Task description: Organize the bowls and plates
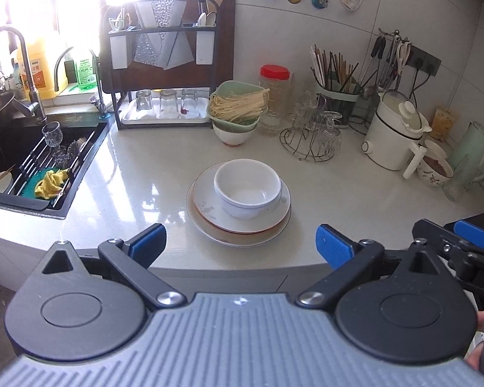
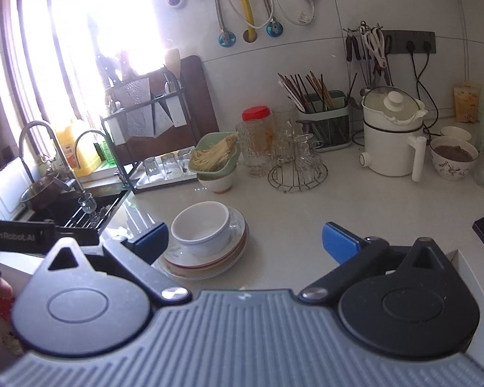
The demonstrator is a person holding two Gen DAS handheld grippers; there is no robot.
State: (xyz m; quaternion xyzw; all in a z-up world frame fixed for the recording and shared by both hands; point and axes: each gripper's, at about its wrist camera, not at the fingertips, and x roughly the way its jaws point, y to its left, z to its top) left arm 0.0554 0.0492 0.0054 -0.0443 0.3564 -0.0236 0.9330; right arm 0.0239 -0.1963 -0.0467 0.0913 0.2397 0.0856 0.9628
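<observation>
A white bowl [image 1: 247, 190] sits upright on a stack of plates [image 1: 209, 222] near the counter's front edge. The same bowl [image 2: 201, 227] and plates [image 2: 206, 266] show in the right wrist view. My left gripper [image 1: 241, 245] is open and empty, just in front of the stack. My right gripper [image 2: 245, 242] is open and empty, with its left finger beside the stack. Another white bowl [image 1: 234, 133] stands behind, under a green basket of noodles [image 1: 238, 103].
A sink [image 1: 32, 161] with a rack and a cloth lies at the left. A dish rack with glasses [image 1: 164, 103], a red-lidded jar [image 1: 274, 90], a wire glass stand [image 1: 316, 132], a chopstick holder [image 1: 335, 96], a white electric pot [image 1: 393, 129] and a patterned bowl [image 1: 434, 171] line the back.
</observation>
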